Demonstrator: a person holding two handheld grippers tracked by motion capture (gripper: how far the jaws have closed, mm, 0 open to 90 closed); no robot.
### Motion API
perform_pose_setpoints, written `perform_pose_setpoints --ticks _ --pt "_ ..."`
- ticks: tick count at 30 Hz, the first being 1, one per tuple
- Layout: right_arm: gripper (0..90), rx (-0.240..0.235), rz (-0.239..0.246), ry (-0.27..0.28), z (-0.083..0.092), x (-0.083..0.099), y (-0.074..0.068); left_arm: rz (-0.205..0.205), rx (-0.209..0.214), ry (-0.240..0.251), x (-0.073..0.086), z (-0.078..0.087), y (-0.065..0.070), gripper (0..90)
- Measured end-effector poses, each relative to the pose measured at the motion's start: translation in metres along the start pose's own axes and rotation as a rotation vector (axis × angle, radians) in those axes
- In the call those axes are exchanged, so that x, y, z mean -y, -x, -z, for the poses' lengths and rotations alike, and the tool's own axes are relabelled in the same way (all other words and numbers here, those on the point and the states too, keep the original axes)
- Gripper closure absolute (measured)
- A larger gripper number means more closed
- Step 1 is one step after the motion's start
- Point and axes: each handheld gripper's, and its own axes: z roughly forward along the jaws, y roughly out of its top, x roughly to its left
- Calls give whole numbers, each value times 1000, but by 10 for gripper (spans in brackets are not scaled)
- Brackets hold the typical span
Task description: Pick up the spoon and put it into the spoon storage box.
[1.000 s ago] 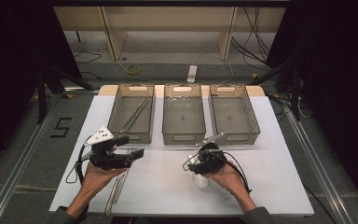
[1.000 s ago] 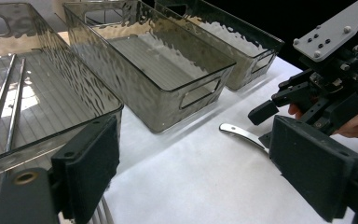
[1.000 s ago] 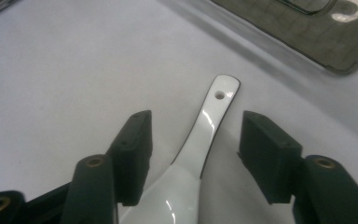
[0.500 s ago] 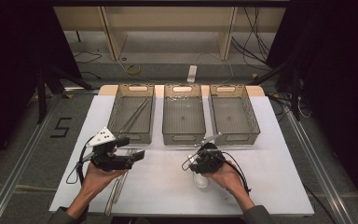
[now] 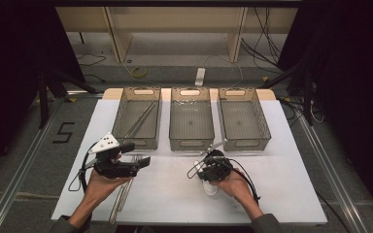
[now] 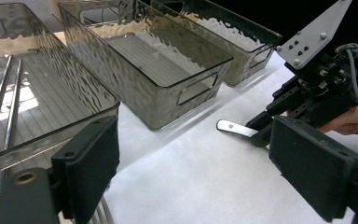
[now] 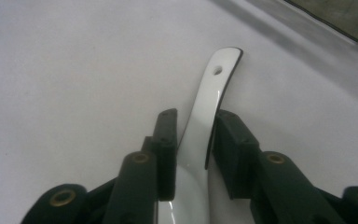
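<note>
Between the right gripper's (image 7: 193,140) 2 closing black jaws lies a glossy white ceramic spoon (image 7: 209,98), handle curved

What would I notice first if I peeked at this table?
Three clear bins stand in a row at the far side of the white table. Nearer the person, the right gripper has been closing its jaws around a shiny white spoon, while the left gripper hovers open beside it.
</note>
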Motion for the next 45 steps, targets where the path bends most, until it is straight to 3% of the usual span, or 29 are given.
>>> perform_pose_setpoints --ticks 7,13,26,40,45 --pt "845 -10 -3 -16 1 -1 -3 -3 4 -2 0 0 0 158" --pt "858 1 16 -23 3 -2 -5 -3 9 2 0 1 0 160" --pt "861 7 4 107 35 -8 5 19 7 32 0 3 -3 162" --pt "861 6 11 216 55 -42 10 32 -5 70 0 5 -5 161" --pt "861 10 10 230 55 -58 12 32 -8 84 -1 6 -5 161"
